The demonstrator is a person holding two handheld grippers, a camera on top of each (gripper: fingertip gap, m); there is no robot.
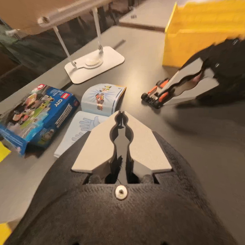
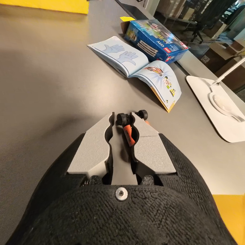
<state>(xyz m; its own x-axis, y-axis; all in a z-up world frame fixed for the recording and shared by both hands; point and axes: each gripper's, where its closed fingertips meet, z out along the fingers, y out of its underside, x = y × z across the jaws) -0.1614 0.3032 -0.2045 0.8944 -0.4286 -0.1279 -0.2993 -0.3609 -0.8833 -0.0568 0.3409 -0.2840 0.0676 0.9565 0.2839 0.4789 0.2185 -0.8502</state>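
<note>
- One toy car point(image 2: 127, 123), orange with black wheels, sits on the grey table point(image 2: 53, 92), gripped between the right gripper point(image 2: 122, 116) fingers
- Left gripper point(image 1: 122, 112) fingertips pressed together, over an open booklet point(image 1: 100, 100)
- Blue box point(image 1: 39, 114) beside booklet; white stand point(image 1: 92, 66) and yellow bin point(image 1: 198, 33) beyond

A grey table point(image 2: 53, 79) is seen across both views. Right of centre in the right wrist view, an open booklet point(image 2: 132, 62) is laid flat (pale blue pages, one curling upward). Just behind it, toward the upper right, a blue printed box point(image 2: 156, 38) is placed, with a small yellow slip point(image 2: 125, 18) beyond its far end. A white stand base point(image 2: 206, 95) is found at the right edge. A yellow bin point(image 1: 198, 33) is shown blurred at the upper right of the left wrist view.
</note>
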